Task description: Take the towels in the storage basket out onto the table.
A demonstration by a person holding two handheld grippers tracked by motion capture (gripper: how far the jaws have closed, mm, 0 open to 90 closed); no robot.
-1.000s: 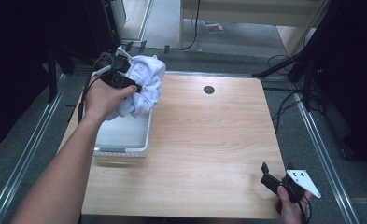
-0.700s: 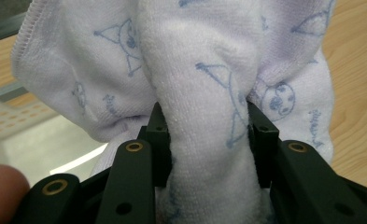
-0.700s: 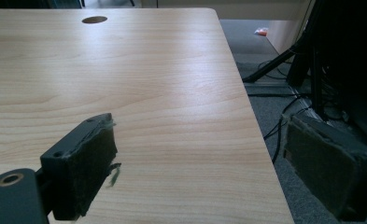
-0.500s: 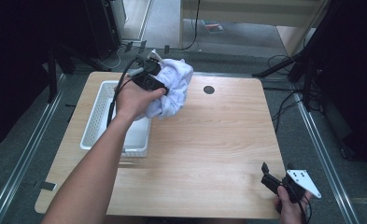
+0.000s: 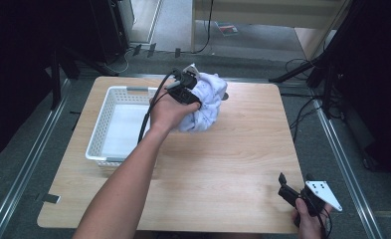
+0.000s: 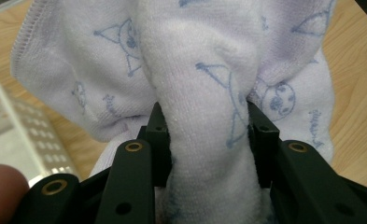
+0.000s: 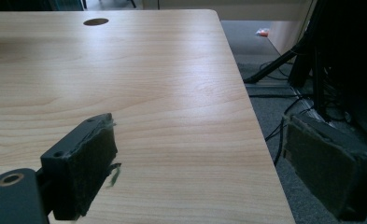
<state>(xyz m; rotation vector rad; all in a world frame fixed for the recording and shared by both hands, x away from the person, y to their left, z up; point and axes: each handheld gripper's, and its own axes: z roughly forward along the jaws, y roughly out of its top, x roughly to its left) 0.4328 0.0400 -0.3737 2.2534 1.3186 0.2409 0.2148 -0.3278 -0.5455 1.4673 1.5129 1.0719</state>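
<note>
1. A white towel point(image 5: 206, 102) printed with pale blue figures is gripped by the left gripper point(image 5: 187, 87); in the left gripper view a thick fold of the cloth point(image 6: 204, 116) is seen pinched between the two black jaws, which stand closed against it on either side.
2. The towel is held bunched over the far middle of the wooden table point(image 5: 233, 159), just to the right of the white slotted basket point(image 5: 112, 107), and it appears lifted rather than resting flat.
3. The right gripper point(image 5: 295, 191) is kept at the near right corner of the table, its padded jaws spread wide with nothing between them.
4. The step in hand is judged to be the carrying of the towel out of the basket toward open table.
5. For the next move, the bundle would need to be lowered onto the bare wood nearer the middle, and the free gripper brought in to catch an edge so the cloth can be spread.
</note>
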